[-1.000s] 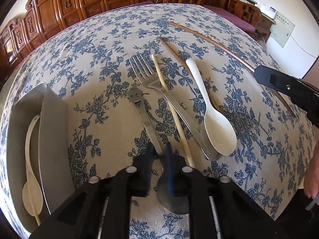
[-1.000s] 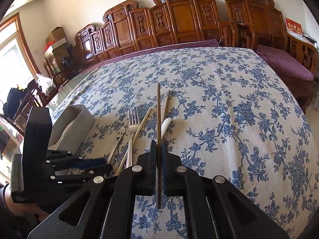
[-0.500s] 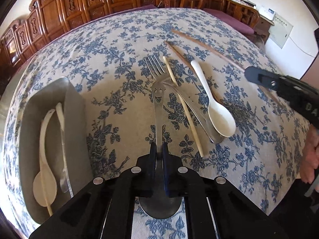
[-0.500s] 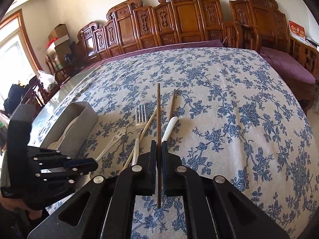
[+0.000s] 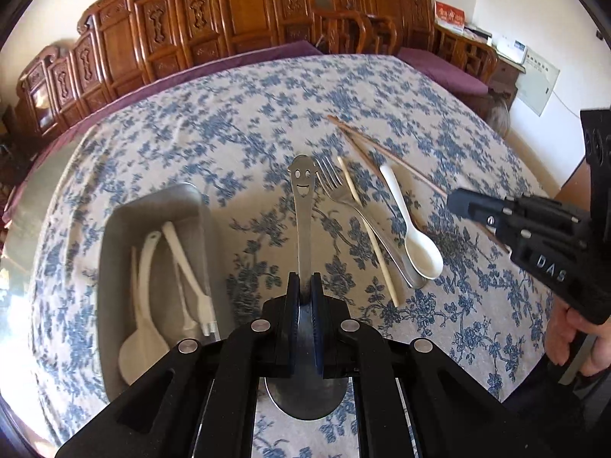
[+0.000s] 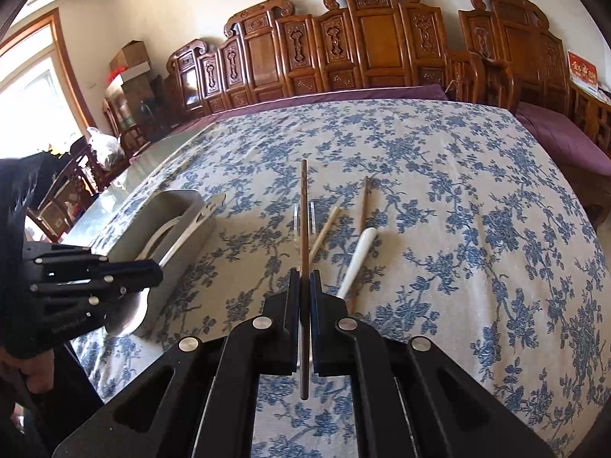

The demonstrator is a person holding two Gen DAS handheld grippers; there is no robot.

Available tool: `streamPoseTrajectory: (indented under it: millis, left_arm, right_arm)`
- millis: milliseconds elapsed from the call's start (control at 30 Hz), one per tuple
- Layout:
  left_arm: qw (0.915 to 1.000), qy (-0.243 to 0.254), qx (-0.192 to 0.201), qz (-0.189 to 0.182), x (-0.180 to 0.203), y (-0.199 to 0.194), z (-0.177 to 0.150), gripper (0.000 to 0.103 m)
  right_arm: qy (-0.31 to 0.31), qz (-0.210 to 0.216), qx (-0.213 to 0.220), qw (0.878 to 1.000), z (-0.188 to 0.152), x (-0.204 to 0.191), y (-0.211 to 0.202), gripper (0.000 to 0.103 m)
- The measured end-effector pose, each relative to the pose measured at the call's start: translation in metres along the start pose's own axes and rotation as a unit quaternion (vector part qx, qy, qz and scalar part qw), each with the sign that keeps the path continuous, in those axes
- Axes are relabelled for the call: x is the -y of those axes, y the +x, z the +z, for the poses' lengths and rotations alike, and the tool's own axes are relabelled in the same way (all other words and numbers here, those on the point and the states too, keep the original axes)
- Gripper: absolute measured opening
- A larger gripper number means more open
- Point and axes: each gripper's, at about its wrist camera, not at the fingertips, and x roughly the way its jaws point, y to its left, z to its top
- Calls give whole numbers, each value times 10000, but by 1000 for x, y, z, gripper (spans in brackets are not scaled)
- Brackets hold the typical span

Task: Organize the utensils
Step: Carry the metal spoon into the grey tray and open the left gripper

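- Left gripper (image 5: 304, 286) pinches the metal spoon (image 5: 303, 206), handle running forward along the jaws; the tray (image 5: 114, 229) lies just to its left.
- Right gripper (image 6: 304, 286) pinches a brown chopstick (image 6: 304, 206), farther from the tray.

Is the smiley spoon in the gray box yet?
Not yet. The smiley spoon is pinched in the left claw, beside the gray box, which holds white utensils.
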Motion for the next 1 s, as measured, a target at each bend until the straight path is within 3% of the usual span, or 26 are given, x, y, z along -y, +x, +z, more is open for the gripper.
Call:
streamPoseTrajectory:
  millis: [467,1000]
  left_arm:
    - [9992,-227,302,130,-32,-27,-5,5]
    - [9963,-807,115,285,-98,10,-28,5]
  right_arm:
    - [-299,189,44,9994,2,-35,0,6]
    - [-433,251,-93,9987,1,-45,12,6]
